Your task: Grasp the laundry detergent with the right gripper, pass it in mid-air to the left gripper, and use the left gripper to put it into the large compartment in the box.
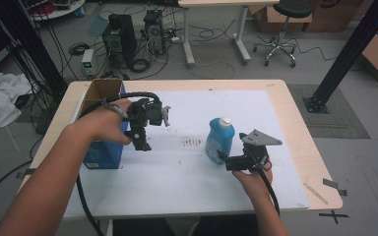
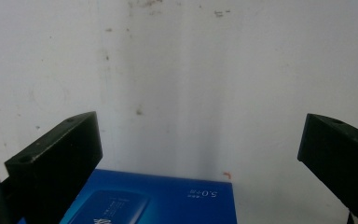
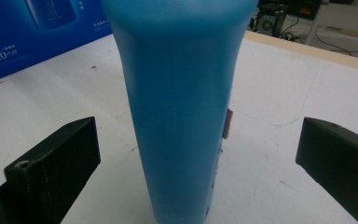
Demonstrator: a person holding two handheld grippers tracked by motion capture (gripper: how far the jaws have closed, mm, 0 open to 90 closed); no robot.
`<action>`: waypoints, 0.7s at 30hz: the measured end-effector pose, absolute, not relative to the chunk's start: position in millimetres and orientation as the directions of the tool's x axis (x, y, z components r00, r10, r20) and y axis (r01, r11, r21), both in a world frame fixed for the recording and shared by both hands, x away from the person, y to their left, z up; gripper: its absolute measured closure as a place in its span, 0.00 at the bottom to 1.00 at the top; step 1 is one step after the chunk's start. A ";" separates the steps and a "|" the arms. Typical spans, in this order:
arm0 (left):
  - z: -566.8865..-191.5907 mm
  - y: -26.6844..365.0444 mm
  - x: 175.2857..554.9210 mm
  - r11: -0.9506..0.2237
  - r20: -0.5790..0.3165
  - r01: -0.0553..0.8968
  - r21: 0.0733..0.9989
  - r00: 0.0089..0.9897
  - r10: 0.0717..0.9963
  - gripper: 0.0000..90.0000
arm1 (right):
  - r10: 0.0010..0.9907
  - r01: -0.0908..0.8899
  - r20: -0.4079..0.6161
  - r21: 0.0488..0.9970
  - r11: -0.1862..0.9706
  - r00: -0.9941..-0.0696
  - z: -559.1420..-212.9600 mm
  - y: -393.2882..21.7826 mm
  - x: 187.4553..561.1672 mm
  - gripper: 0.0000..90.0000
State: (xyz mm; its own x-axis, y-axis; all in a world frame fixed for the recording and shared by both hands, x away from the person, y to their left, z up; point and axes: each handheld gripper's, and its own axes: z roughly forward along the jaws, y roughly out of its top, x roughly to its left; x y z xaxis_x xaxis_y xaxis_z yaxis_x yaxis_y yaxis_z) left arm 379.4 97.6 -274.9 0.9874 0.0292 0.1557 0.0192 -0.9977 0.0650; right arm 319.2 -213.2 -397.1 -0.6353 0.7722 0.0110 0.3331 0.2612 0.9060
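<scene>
high view: nearest the person, the right tool (image 1: 222,158) is held low over the white sheet (image 1: 187,172) covering the pale wooden worktop (image 1: 300,132), a grey three-cornered plate on top, its tips just beside the base of the upright blue plastic bottle with a white cap (image 1: 220,137). in the right gripper view the bottle (image 3: 179,107) stands between the two black jaws, which are spread wide and apart from it on both sides, so this tool is released. further off, the left tool (image 1: 140,140) hangs above the sheet beside the blue cardboard box with an open brown top (image 1: 101,152), which sits at the worktop's left edge. in the left gripper view its jaws are parted wide with nothing between them, the box's blue face (image 2: 168,200) lying low in the frame and the stained sheet (image 2: 191,84) beyond.
</scene>
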 end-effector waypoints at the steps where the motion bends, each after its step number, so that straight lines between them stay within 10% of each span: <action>1: -275.0 97.5 379.1 -0.998 0.156 0.020 0.066 0.987 0.031 0.00 | 0.772 0.329 0.008 0.907 0.262 -0.636 -397.9 -211.1 319.9 0.00; 21: -275.4 96.8 376.4 -0.998 0.159 0.015 0.059 0.987 0.024 0.00 | 0.785 0.312 -0.010 0.914 0.258 -0.620 -414.5 -188.9 334.7 0.00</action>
